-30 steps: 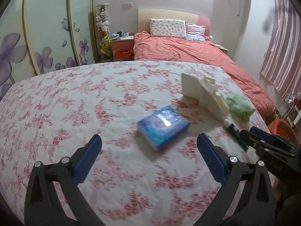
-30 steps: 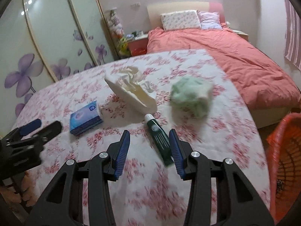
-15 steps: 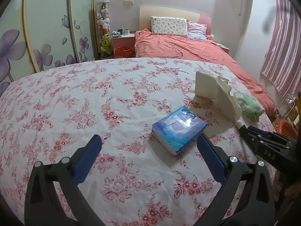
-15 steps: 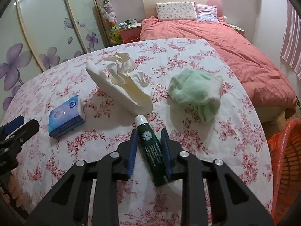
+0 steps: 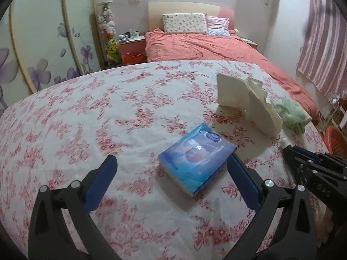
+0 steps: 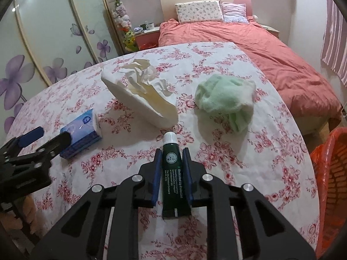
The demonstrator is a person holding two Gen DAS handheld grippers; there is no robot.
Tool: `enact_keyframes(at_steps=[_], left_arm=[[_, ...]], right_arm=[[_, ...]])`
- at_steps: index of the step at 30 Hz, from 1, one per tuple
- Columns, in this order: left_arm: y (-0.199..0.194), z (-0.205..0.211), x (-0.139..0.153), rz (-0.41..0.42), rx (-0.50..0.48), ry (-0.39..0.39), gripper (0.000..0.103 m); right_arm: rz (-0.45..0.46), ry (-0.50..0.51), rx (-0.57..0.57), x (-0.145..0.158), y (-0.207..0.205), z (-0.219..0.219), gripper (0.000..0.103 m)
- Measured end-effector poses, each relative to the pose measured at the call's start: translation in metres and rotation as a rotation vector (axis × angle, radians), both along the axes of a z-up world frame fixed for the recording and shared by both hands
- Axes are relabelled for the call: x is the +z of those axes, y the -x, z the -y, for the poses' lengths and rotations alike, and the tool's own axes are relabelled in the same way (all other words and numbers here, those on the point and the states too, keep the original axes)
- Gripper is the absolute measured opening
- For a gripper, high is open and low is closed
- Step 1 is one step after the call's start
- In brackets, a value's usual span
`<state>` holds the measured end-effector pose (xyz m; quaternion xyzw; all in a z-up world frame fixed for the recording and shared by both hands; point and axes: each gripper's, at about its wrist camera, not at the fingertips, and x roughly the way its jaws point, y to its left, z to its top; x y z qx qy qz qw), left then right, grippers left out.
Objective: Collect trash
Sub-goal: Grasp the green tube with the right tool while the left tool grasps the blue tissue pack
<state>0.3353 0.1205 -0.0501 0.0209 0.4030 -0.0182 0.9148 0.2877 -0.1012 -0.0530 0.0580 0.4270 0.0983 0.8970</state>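
A dark green tube [image 6: 172,173] with a white cap lies on the floral tablecloth [image 6: 249,169]. My right gripper [image 6: 171,151] has a pad against each side of it, and its jaws are still closing. A blue tissue pack [image 5: 195,156] lies to the left. My left gripper [image 5: 171,160] stands open and low over that pack, whose right corner is beside my right fingertip [image 5: 233,162]. In the right wrist view the left gripper [image 6: 41,134] is beside the same pack [image 6: 80,130]. The right gripper [image 5: 290,149] shows at the right edge of the left wrist view.
A white bag of crumpled tissues [image 6: 141,95] and a pale green cloth [image 6: 225,99] lie farther back on the table. An orange basket [image 6: 331,173] stands off the table's right edge. Behind are a bed with a red cover [image 6: 271,49] and flowered wardrobe doors [image 6: 43,43].
The right jaws have narrowed from wide apart to pressing on the green tube. The left gripper has moved forward and lower, so the blue pack now sits between its open fingers.
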Motion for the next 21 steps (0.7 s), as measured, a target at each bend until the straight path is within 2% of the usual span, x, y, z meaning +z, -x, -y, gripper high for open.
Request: enact_keyframes(at_steps=[6,8,10,11,12,15,18,21], left_arm=[[-0.015,0.007,-0.009,-0.025,-0.042,-0.047,0.099],[-0.018,0.006,-0.01,-0.038,-0.046,-0.022,0.099],[-0.017,0.006,-0.011,-0.077,-0.065,0.031,0.092],[-0.016,0.007,-0.012,-0.097,-0.081,0.06,0.085],[-0.016,0.007,-0.013,-0.111,-0.094,0.078,0.084],[-0.012,0.012,-0.015,-0.114,-0.103,0.081,0.084],[-0.011,0.012,-0.012,-0.072,-0.062,0.034,0.094],[-0.017,0.01,-0.007,-0.056,-0.05,0.022,0.095]], right_arm=[[0.004,-0.007,-0.006,-0.002,0.003,0.004,0.019],[0.005,-0.009,-0.006,-0.003,0.003,0.005,0.019],[0.005,-0.011,-0.006,-0.003,0.002,0.006,0.019],[0.005,-0.013,-0.007,-0.003,0.002,0.006,0.019],[0.004,-0.015,-0.007,-0.003,0.003,0.007,0.019],[0.003,-0.022,-0.01,-0.004,0.004,0.009,0.019],[0.002,-0.027,-0.014,-0.004,0.005,0.012,0.019],[0.002,-0.031,-0.017,-0.004,0.008,0.014,0.019]])
